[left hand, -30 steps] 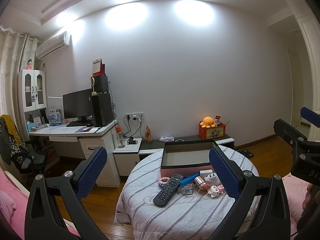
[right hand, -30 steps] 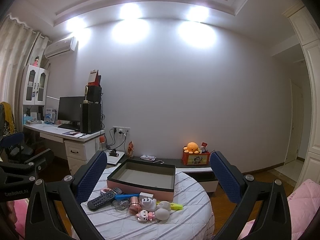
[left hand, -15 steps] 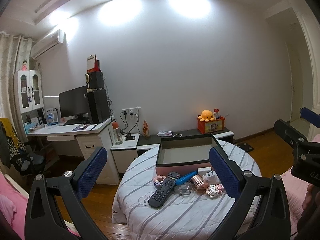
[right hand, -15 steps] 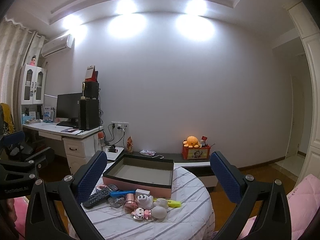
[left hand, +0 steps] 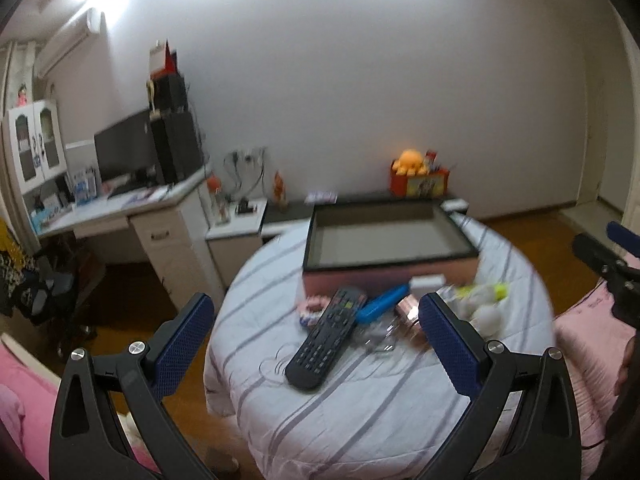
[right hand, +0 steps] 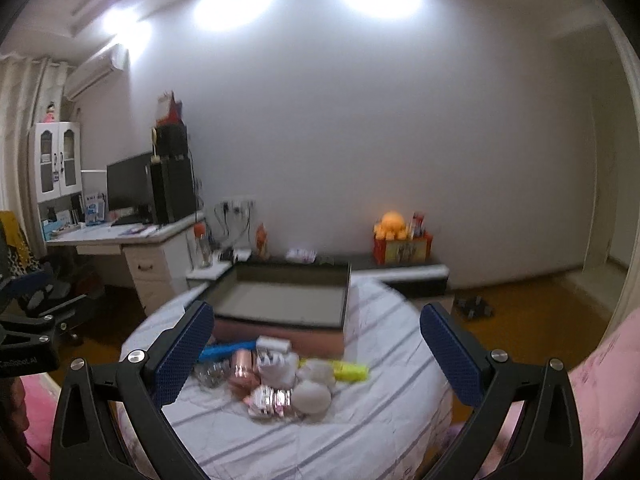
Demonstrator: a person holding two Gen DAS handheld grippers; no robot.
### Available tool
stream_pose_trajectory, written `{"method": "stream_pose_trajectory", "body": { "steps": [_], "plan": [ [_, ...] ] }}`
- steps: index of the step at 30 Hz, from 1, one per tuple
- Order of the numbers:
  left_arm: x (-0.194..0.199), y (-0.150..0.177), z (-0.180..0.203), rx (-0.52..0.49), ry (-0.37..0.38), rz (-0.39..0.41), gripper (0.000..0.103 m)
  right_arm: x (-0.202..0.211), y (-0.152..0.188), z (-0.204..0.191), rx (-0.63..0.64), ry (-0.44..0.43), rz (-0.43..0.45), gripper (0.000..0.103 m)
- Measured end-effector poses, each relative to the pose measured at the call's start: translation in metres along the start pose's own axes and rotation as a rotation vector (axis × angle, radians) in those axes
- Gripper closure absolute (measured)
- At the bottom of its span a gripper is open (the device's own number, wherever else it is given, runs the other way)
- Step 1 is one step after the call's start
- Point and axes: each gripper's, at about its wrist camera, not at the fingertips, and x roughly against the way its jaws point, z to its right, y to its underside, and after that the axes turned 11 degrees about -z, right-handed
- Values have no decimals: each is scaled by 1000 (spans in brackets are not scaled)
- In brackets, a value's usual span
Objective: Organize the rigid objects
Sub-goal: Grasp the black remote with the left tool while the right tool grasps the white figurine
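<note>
A round table with a striped white cloth holds an open pink box with a dark rim. In front of it lie a black remote, a blue marker, a copper cylinder, a yellow highlighter, a white charger, a small pink toy and white round pieces. My left gripper is open and empty above the table's near side. My right gripper is open and empty, over the pile of small items.
A white desk with a monitor and speakers stands at the left, with a chair beside it. An orange plush on a red box sits on a low cabinet behind the table. Pink bedding lies at the right.
Both grippers have tilted down and moved closer to the table, so the box and objects look larger and lower. Both stay open and empty.
</note>
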Motion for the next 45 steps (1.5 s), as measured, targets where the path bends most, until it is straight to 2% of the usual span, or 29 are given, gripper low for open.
{"method": "stream_pose_trajectory", "body": {
  "steps": [5, 9, 15, 19, 22, 27, 29, 32, 35, 39, 42, 45],
  "plan": [
    [-59, 8, -7, 2, 29, -140, 0, -51, 13, 6, 12, 20, -113, 0],
    [-108, 20, -14, 4, 18, -248, 0, -88, 28, 8, 31, 16, -210, 0],
    [-151, 30, -20, -32, 11, -326, 0, -125, 47, 5, 56, 0, -310, 0],
    [-172, 33, -22, -50, 57, -361, 0, -138, 53, 4, 65, -2, -346, 0],
    [-187, 33, -21, -51, 118, -384, 0, -145, 56, 5, 61, -7, -367, 0],
    [-194, 34, -19, -36, 176, -373, 21, -147, 58, 5, 68, -1, -378, 0],
    [-191, 33, -15, -50, 201, -367, 39, -147, 58, 7, 60, 2, -380, 0],
    [-185, 34, -9, -41, 209, -363, 54, -147, 58, 8, 50, -17, -383, 0],
    [-178, 36, -2, -32, 208, -375, 58, -150, 57, 7, 46, -23, -374, 0],
    [-170, 38, 8, -15, 224, -387, 58, -160, 53, 8, 30, -12, -369, 1],
    [-172, 38, 9, -2, 197, -384, 57, -171, 52, 11, 12, -28, -381, 11],
    [-177, 34, 6, 11, 191, -392, 45, -182, 52, 10, 10, -51, -411, 24]
  ]
}}
